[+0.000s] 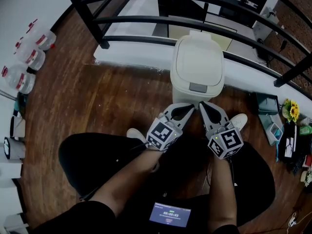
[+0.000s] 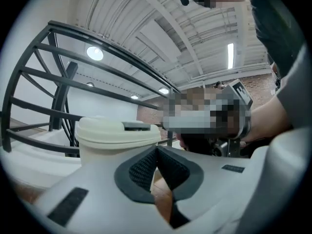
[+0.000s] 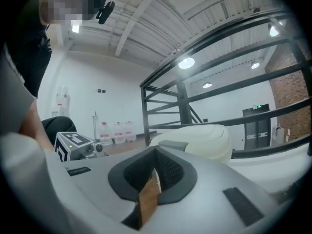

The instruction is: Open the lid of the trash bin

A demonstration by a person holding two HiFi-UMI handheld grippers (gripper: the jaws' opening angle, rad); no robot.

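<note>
A cream plastic trash bin (image 1: 198, 65) stands on the wood floor against the black railing, its lid (image 1: 198, 62) down, with a grey push tab (image 1: 198, 87) at the near edge. My left gripper (image 1: 189, 105) and right gripper (image 1: 201, 104) hover side by side just in front of the bin, both shut and empty, tips near the front wall below the tab. In the left gripper view the bin (image 2: 117, 135) rises behind the closed jaws, left of centre. In the right gripper view the lid (image 3: 195, 138) shows beyond the closed jaws, to the right.
A black metal railing (image 1: 161, 18) curves behind the bin. Water jugs (image 1: 27, 57) stand at the left wall. A cluttered shelf with yellow flowers (image 1: 292, 111) lies at the right. The person's shoes (image 1: 239, 122) and legs are close under the grippers.
</note>
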